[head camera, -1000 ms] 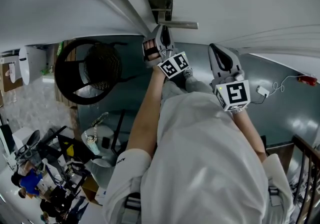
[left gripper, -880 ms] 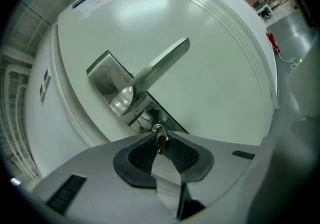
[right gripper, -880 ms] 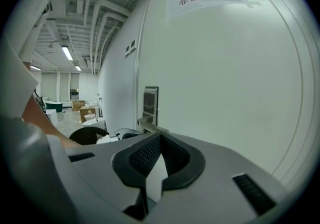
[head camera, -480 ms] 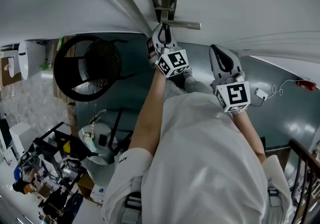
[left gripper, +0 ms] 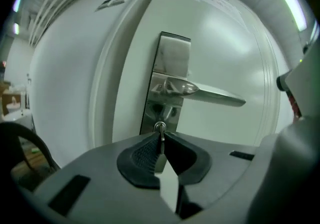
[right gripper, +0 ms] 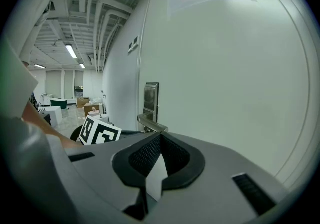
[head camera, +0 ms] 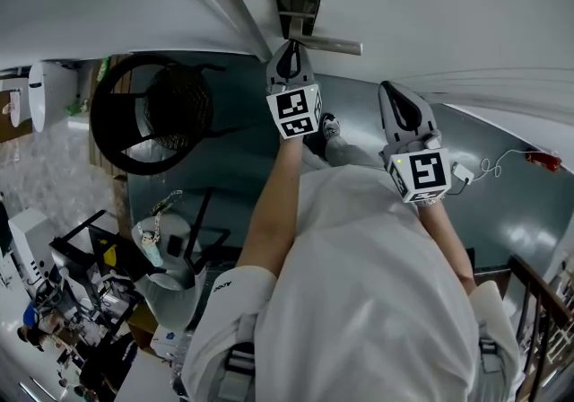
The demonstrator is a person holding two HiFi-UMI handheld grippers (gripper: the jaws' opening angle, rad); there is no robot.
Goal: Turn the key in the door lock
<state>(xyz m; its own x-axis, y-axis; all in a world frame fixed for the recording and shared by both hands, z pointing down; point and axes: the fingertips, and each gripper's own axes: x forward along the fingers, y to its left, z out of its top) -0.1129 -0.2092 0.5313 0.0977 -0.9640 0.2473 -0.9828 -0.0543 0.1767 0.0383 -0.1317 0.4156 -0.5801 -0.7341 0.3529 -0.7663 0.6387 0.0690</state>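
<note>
under the lever handle (left gripper: 212,96), low on the lock plate (left gripper: 172,58): key (left gripper: 160,128) dead ahead of left gripper (left gripper: 160,138), bow edge-up betw. closing jaws, shaft in line w/ gripper, so prob. a wrist roll next. right gripper (right gripper: 159,137) pinched together, empty, farther off.

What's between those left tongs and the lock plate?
The key: the left gripper view shows it sticking from the lock plate, its head between the closing left tongs.
</note>
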